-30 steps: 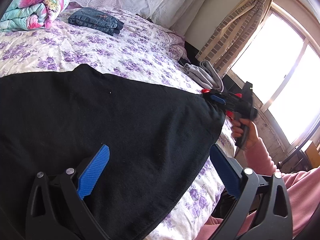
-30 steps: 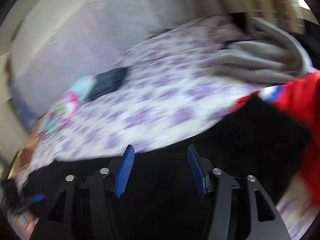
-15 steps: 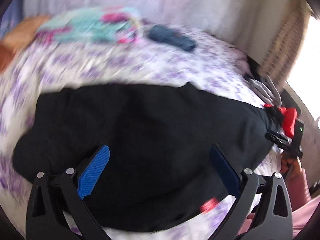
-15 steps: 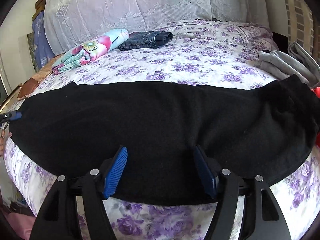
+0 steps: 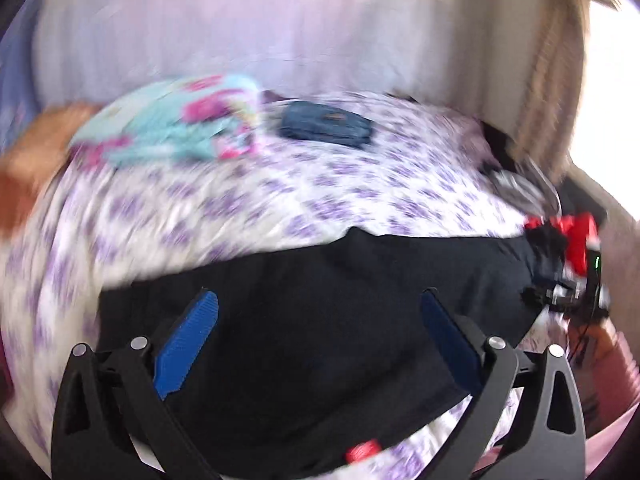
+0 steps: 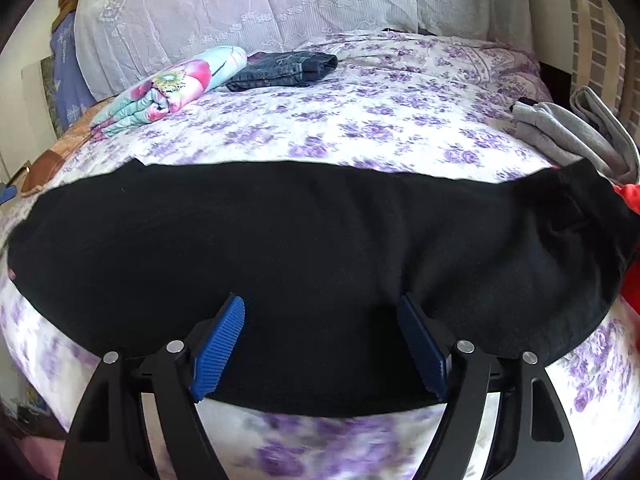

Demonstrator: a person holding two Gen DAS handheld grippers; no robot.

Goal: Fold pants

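Black pants lie flat across the near side of the bed, stretched left to right, folded lengthwise. They also show in the blurred left wrist view. My right gripper is open and empty, just above the pants' near edge at their middle. My left gripper is open and empty above the pants' left part. In the left wrist view the right gripper's red and black body shows at the pants' right end.
The bed has a purple-flowered sheet. Folded jeans and a folded floral blanket lie near the pillows. Grey clothes lie at the right edge. A red item sits by the pants' right end. A window is at the right.
The left wrist view has swung left and lifted, showing more of the bed. The right gripper has come back to face the pants' middle, slightly closer. Both stay open.
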